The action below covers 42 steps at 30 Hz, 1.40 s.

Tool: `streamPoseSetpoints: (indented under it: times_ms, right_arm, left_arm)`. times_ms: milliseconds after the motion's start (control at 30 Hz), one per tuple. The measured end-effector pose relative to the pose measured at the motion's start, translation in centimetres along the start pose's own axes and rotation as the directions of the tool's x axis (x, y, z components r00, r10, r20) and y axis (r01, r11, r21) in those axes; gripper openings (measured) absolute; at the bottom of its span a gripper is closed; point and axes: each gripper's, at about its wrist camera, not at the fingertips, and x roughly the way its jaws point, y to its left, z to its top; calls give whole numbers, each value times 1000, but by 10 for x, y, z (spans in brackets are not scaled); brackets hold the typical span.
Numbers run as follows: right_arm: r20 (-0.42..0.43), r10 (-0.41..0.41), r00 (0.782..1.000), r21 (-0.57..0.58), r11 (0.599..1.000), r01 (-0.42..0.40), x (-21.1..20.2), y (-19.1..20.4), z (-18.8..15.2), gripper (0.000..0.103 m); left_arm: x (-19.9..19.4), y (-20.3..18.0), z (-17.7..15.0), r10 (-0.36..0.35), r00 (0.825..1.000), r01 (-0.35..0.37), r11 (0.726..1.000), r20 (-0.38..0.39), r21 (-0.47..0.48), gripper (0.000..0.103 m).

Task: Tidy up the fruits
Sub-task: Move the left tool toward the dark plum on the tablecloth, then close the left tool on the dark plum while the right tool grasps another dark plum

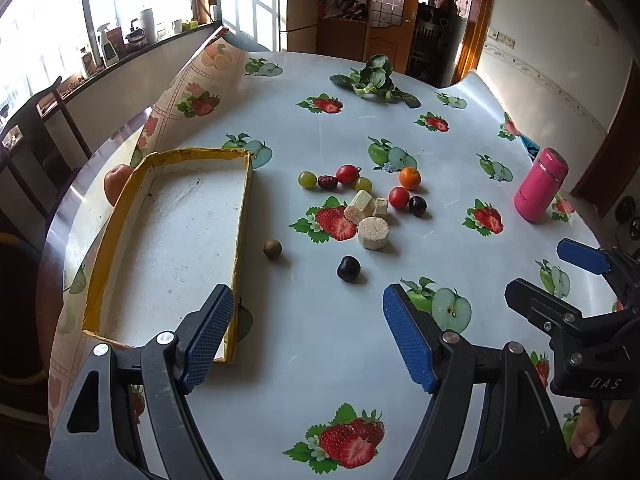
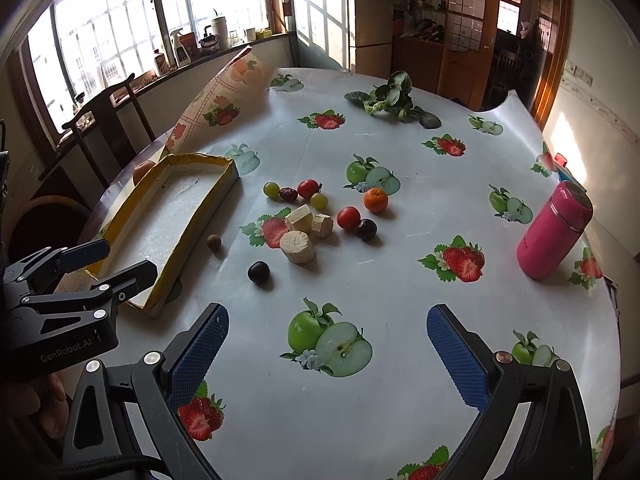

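Yellow tape edges the shallow foam tray (image 1: 240, 216), and behind its far left corner a reddish apple (image 1: 116, 184) shows only in part, the rest hidden by the tray wall. From my right wrist view that apple (image 2: 143, 169) is a mere sliver. What the small brown ball (image 1: 272, 248) beside the tray is, I cannot tell; it could be a nut or a longan. Three pale blocks (image 1: 370, 216) sit among the fruit, and their material is hard to make out.

My left gripper (image 1: 308, 336) hangs above the table with its blue pads spread wide and nothing between them. My right gripper (image 2: 328, 352) is likewise spread apart and holds nothing; in the left view only its tips (image 1: 552, 276) show at the edge.

Fruit lies loose on the fruit-print tablecloth (image 1: 320, 340), near the middle, just right of the tray: two green grapes (image 1: 307, 179), two red tomatoes (image 1: 346, 174), a wrinkled red date (image 1: 327, 182), a small orange (image 1: 410, 178), and two dark plums (image 1: 348, 269), one near my left pads. The tray itself holds no fruit.

A pink flask (image 1: 541, 185) stands at the right, and leafy greens (image 1: 378, 80) lie at the far side.
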Motion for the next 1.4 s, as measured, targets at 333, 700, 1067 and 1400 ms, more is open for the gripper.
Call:
streamPoseSetpoints:
  times_ms: [333, 700, 1067, 1400]
  right_arm:
    - [-17, 1, 1000, 27, 1000, -1, 4, -9, -5, 100]
    - [-19, 58, 998, 29, 998, -58, 31, -21, -1, 90]
    - [-115, 175, 978, 146, 977, -157, 137, -63, 30, 46]
    - [-159, 175, 972, 123, 980, -157, 200, -73, 58, 32]
  left_arm:
    - [5, -5, -4, 43, 999, -43, 998, -8, 43, 77]
    - [38, -2, -5, -13, 996, 14, 1000, -88, 14, 77]
    - [119, -14, 12, -62, 979, 65, 998, -193, 6, 76]
    - [165, -19, 12, -88, 961, 103, 994, -263, 43, 42]
